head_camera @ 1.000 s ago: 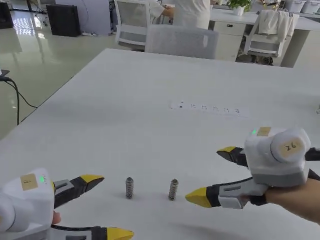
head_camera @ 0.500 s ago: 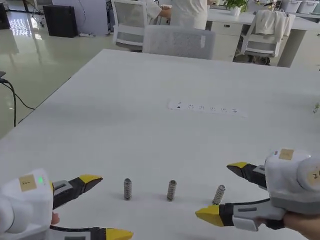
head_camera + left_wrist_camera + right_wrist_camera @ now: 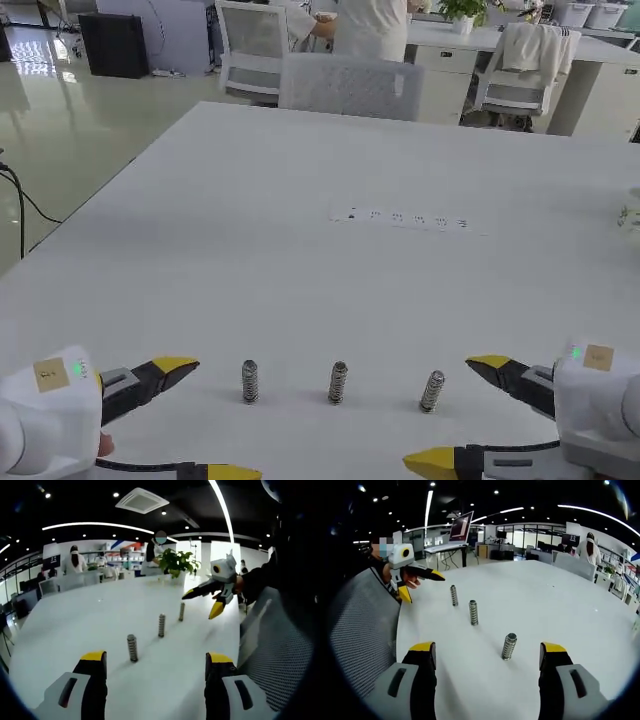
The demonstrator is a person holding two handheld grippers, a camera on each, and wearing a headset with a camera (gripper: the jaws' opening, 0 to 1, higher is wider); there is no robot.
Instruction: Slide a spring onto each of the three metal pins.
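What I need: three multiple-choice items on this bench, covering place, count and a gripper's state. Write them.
1. Where are the springs? A) in a tray B) in a row on the white table C) in a gripper
2. How many springs stand there? A) two B) three C) five
3. The right gripper is: A) open, empty B) shut on a spring C) shut, empty
B: they line up on the table. B: three show. A: its jaws stand apart, touching no spring.

A broad white tabletop [image 3: 250, 200] carries a flush white strip [image 3: 405, 218], possibly sockets, near its middle. Beyond its far edge stands a grey mesh-backed chair [image 3: 350, 88]; a black cable [image 3: 20, 205] trails over the glossy floor [image 3: 60, 110] at left
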